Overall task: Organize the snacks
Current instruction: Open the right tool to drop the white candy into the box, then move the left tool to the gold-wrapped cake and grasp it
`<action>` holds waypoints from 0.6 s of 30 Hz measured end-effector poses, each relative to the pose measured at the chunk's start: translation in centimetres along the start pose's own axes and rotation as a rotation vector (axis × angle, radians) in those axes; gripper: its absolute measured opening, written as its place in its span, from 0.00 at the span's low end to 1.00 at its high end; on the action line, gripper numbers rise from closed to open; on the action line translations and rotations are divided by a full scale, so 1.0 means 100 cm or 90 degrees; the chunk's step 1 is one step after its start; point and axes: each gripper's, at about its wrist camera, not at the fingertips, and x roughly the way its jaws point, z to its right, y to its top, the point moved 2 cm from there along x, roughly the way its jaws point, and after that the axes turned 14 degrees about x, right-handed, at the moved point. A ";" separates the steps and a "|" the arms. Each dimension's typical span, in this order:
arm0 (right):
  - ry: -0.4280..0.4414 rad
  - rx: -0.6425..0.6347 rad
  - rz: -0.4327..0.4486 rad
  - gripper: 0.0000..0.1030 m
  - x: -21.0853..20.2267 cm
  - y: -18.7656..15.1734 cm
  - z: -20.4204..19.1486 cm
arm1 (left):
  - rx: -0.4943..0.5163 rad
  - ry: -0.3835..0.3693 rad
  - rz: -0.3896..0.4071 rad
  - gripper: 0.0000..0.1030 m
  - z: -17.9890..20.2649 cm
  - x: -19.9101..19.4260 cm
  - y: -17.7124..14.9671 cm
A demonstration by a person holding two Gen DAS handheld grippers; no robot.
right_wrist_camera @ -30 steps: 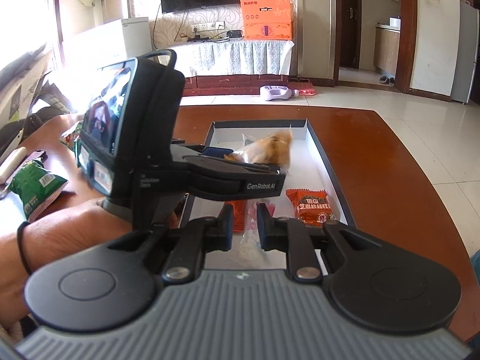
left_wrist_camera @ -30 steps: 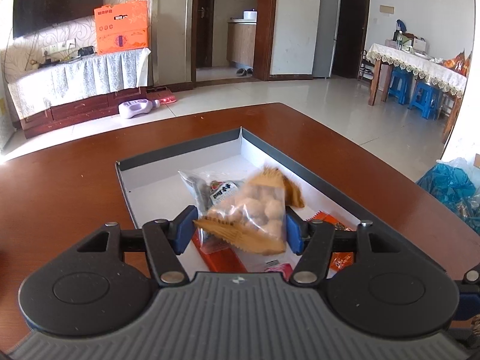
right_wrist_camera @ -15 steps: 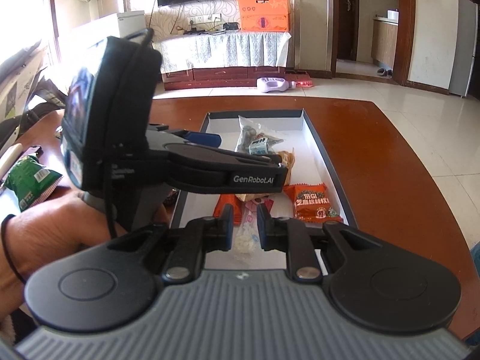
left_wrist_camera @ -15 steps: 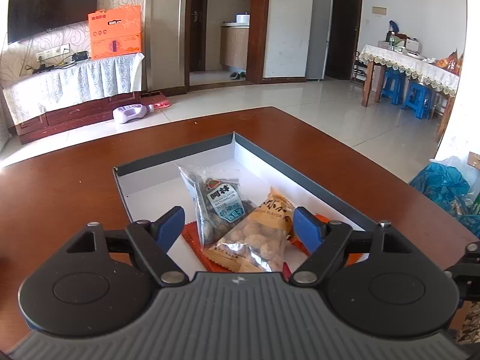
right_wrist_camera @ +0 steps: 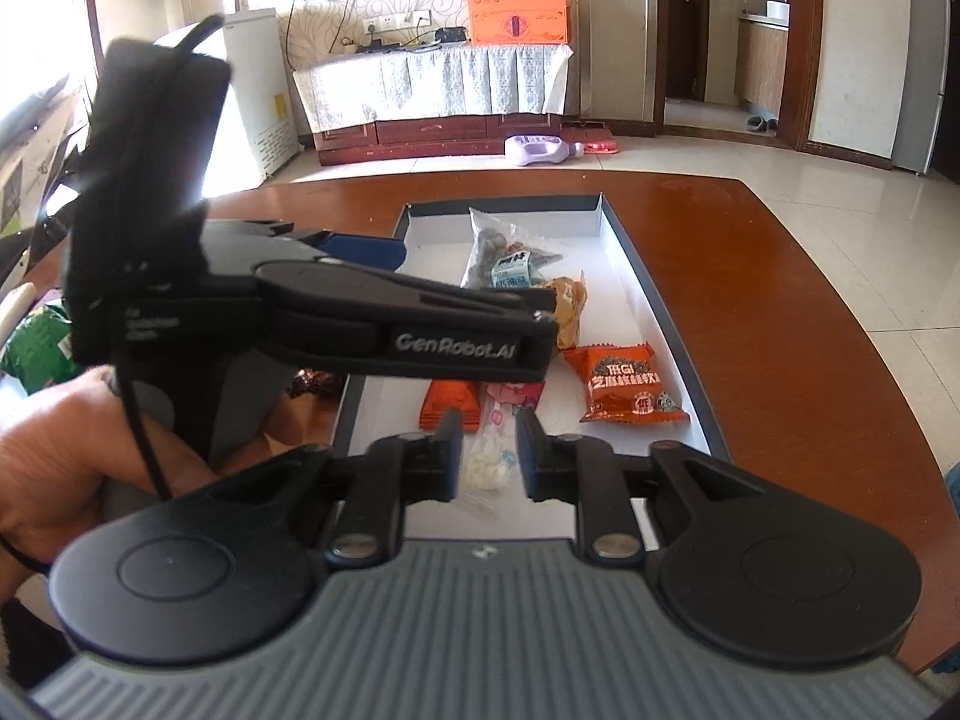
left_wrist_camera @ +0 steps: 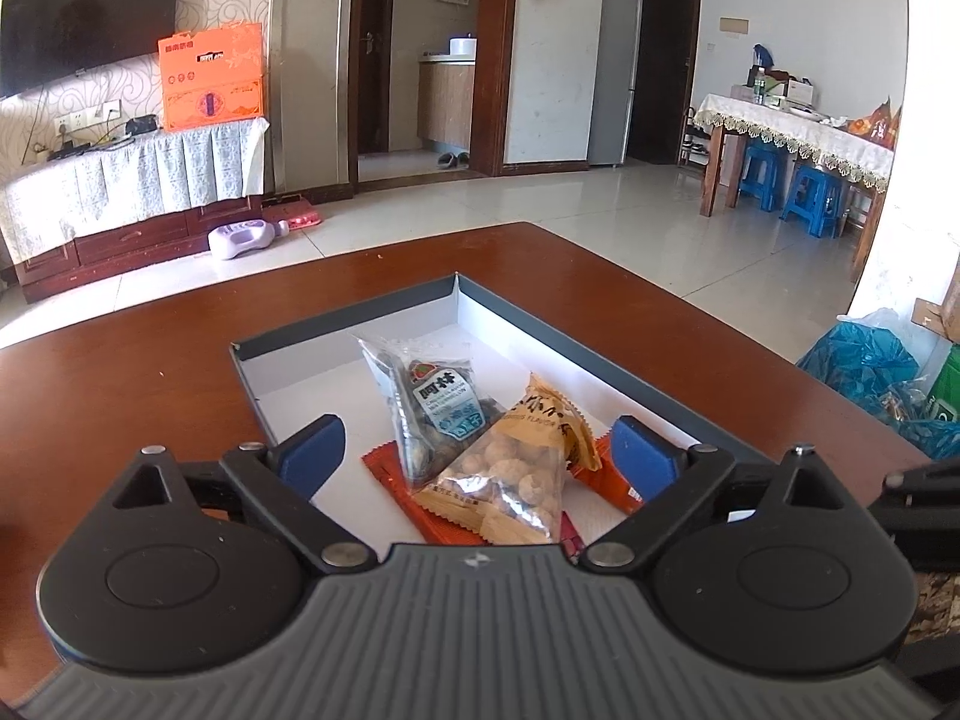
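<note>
In the tray on the counter, snack packets lie loose; left gripper jaws have just spread wide and empty, right gripper jaws have just parted narrowly around a clear candy bag.

A shallow white tray with a dark rim runs up the middle of the right wrist frame. At its far end lies a clear packet of dark snacks with a blue label; overlapping its near edge is a yellow packet of round puffs. Right of centre an orange packet lies flat. Lower centre, another orange packet lies beside a clear pink-printed candy packet.
</note>
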 end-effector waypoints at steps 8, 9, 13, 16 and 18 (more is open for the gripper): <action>0.101 -0.043 0.025 0.32 -0.011 -0.004 -0.024 | -0.045 0.030 0.027 0.95 -0.041 -0.032 -0.002; 0.122 -0.059 0.018 0.32 -0.011 -0.006 -0.030 | -0.052 0.041 0.028 0.95 -0.049 -0.036 -0.003; 0.196 -0.099 -0.041 0.32 -0.003 -0.019 -0.053 | -0.085 0.077 0.011 0.95 -0.083 -0.048 -0.014; 0.194 -0.137 -0.091 0.32 0.009 -0.031 -0.068 | -0.097 0.103 -0.013 0.95 -0.104 -0.055 -0.025; 0.167 -0.155 -0.112 0.32 0.017 -0.037 -0.072 | -0.096 0.114 -0.034 0.95 -0.115 -0.058 -0.034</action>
